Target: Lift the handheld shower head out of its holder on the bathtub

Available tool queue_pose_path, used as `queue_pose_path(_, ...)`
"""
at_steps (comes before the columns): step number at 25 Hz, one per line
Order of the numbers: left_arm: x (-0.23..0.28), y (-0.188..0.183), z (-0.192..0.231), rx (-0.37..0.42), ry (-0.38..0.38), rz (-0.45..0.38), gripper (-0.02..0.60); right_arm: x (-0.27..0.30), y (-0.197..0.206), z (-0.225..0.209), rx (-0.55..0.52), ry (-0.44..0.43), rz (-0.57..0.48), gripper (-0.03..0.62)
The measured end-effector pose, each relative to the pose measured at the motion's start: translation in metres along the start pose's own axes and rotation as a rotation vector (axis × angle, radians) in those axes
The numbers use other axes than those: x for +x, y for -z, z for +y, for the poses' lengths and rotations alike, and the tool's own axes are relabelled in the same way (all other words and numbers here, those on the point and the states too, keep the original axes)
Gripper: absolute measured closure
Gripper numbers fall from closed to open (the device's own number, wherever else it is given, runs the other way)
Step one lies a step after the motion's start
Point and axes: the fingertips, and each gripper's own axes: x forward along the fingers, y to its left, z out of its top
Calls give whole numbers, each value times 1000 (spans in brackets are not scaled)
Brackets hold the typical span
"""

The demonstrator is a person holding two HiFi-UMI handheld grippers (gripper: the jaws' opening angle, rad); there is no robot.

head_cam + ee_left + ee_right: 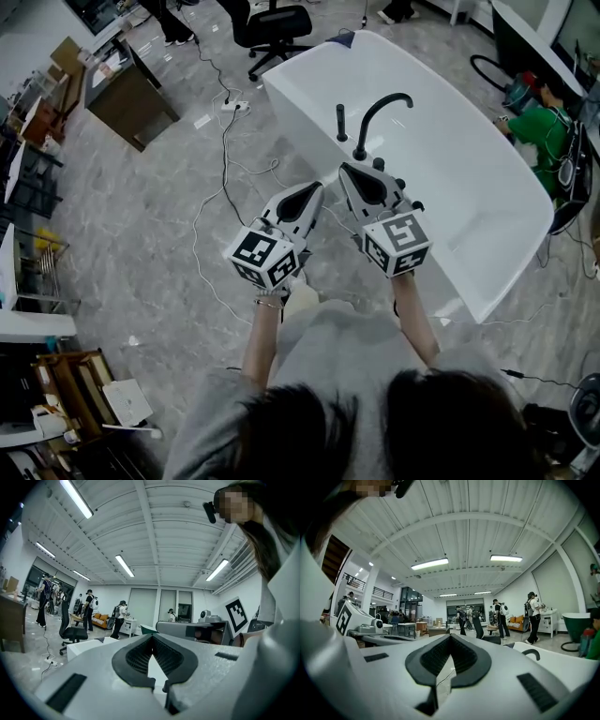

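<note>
The white bathtub (487, 187) stands at the upper right of the head view. On its near rim rise a curved black faucet (382, 105) and, just left of it, the slim black handheld shower head (341, 122), upright in its holder. My left gripper (314, 187) (152, 638) hovers over the floor short of the tub, jaws together and empty. My right gripper (347, 169) (450, 637) is just short of the faucet base, also shut on nothing and touching neither fitting. The faucet's arc (530, 653) shows at the right of the right gripper view.
Cables (225, 159) trail over the grey floor left of the tub. A black office chair (272, 28) stands beyond the tub's far end, and a brown cabinet (127, 94) at the upper left. A person in green (539, 131) sits past the tub's right side.
</note>
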Motion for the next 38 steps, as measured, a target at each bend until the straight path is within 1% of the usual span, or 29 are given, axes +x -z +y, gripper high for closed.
queue_pose_path(9, 8, -17, 81, 7, 32, 4, 577, 74, -4, -6, 11, 48, -9, 595)
queue_pose_path(16, 21, -21, 126, 5, 95, 20, 577, 119, 1, -14, 24, 106, -6, 594)
queue_pose_path(26, 22, -18, 166, -9, 196, 40, 577, 164, 8, -18, 37, 210, -2, 595)
queue_pose_path(31, 21, -11, 183, -17, 222, 52, 577, 170, 18, -18, 41, 256, 6, 594)
queue_pose_path(38, 37, -7, 197, -39, 247, 61, 577, 177, 28, -38, 59, 308, 36, 594)
